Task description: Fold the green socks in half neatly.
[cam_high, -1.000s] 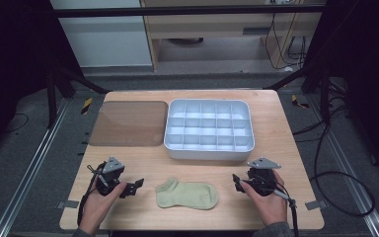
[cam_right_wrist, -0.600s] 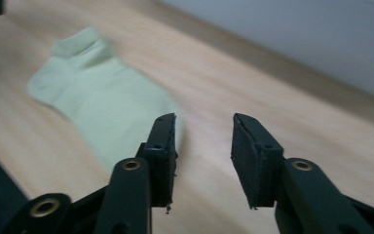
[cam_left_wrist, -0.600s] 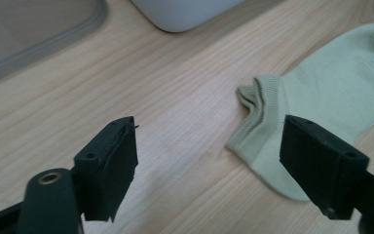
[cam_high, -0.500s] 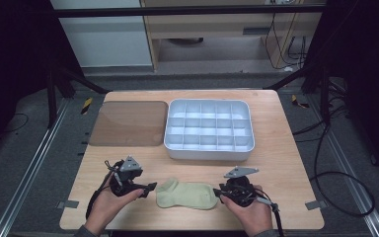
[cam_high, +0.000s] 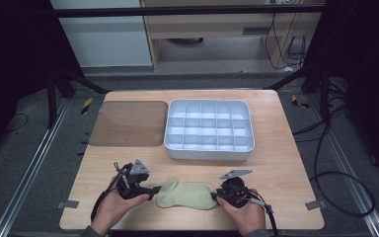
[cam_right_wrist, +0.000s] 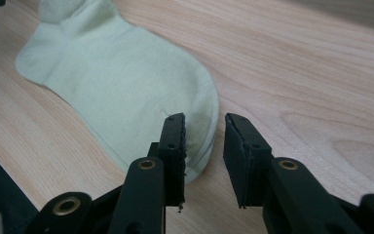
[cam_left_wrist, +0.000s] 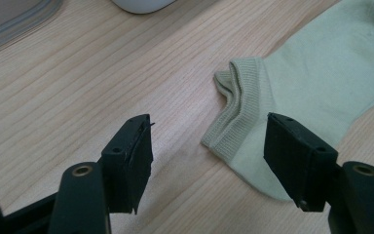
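**Two hand-held grippers close in on a sock**

A pale green sock [cam_high: 186,194] lies flat at the counter's [cam_high: 286,163] near edge. The left hand-held gripper [cam_left_wrist: 208,146], half open, has been closing around the cuff. The right hand-held gripper [cam_right_wrist: 204,146], narrowed to a slit, straddles the toe edge without pinching it. Jaws may close on wood and miss the thin fabric. A divided tray [cam_high: 209,129] and brown lid [cam_high: 128,123] sit behind; dark room.

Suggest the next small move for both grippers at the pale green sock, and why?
Probably ease both grippers forward, then close. The left gripper straddles the ribbed cuff of the pale green ankle sock on the wooden table, pads apart; its jaws have just been closing. The right gripper, narrowed, has only the toe edge between its pads, not pinched.
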Motion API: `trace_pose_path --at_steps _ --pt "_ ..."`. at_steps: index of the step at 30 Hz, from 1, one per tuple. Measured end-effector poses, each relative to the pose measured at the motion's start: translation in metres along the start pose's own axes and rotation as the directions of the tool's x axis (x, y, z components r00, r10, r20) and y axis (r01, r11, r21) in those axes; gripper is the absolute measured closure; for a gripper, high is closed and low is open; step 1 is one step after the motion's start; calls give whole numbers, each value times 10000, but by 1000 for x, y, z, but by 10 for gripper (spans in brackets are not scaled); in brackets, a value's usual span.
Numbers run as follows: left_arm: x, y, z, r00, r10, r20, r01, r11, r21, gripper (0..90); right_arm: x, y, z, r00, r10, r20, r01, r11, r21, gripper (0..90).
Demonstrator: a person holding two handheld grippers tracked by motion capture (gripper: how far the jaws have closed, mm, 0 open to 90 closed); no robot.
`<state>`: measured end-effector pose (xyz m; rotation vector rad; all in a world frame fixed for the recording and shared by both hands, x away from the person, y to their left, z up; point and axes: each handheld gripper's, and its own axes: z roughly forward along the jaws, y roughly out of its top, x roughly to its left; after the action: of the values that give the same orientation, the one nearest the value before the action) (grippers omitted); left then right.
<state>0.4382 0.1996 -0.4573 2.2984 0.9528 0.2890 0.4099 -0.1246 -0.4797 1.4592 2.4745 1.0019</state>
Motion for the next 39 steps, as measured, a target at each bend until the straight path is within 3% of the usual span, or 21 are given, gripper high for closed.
trace_pose_path --at_steps 7,16,22,23,30,39 --pt "4 0 7 9998 -178 63 176 9996 227 377 4 2 1 9990 -415 -158 418 9990 182 857" --pt "4 1 23 9991 -30 415 -5 9964 846 481 7 3 1 9972 -748 -57 749 9969 222 874" --pt "2 0 27 9982 97 593 -158 9945 1040 564 7 5 0 9968 -799 -36 800 9968 94 863" --pt "0 0 28 9978 150 639 -219 9938 1094 586 8 4 -1 9980 -630 -28 630 9980 -7 808" --pt "-2 1 29 9977 199 650 -273 9930 1152 635 11 -1 -3 9992 -407 -25 407 9989 -249 690" --pt "-4 0 29 9960 191 873 -293 9927 1167 730 12 -3 4 9993 -379 44 379 9993 73 711"
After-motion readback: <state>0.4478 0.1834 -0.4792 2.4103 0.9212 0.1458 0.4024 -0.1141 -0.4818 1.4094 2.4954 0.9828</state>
